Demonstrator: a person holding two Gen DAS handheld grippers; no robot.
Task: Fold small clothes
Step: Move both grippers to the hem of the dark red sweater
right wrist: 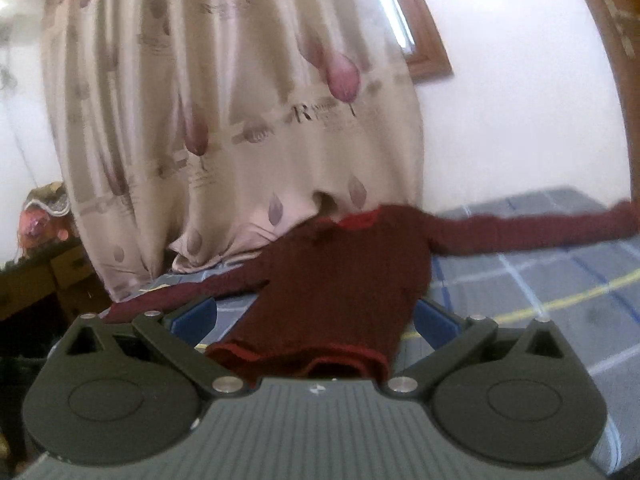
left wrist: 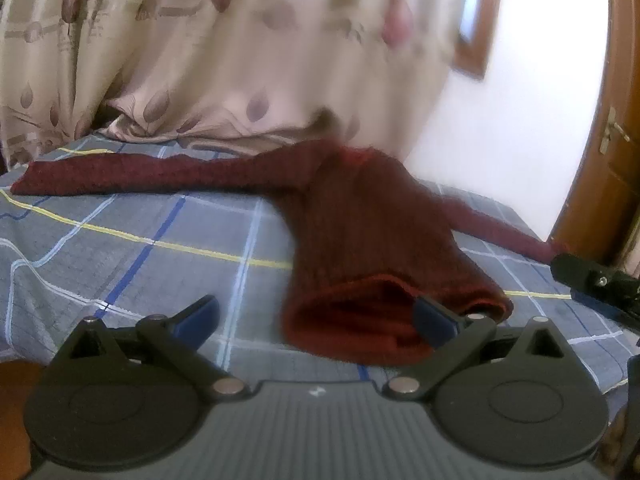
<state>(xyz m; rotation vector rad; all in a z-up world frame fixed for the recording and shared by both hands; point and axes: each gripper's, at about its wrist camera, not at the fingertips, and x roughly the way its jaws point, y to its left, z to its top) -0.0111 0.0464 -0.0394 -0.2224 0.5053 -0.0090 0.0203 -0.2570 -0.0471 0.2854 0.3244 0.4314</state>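
A small dark red knitted sweater (left wrist: 360, 232) lies flat on the checked bed sheet (left wrist: 120, 248), sleeves stretched out to both sides, neck toward the curtain. My left gripper (left wrist: 316, 320) is open just short of the hem's left part; its right finger tip (left wrist: 434, 320) lies over the hem edge. In the right wrist view the sweater (right wrist: 340, 280) runs straight away from me. My right gripper (right wrist: 316, 320) is open, and the hem sits between its blue fingers (right wrist: 434, 320). The other gripper's black tip (left wrist: 592, 280) shows at the right edge of the left wrist view.
A beige patterned curtain (right wrist: 240, 120) hangs down onto the far side of the bed. A wooden door (left wrist: 616, 140) stands at the right. A wooden-framed window (right wrist: 416, 40) is on the white wall. A cluttered wooden shelf (right wrist: 44, 248) is at the left.
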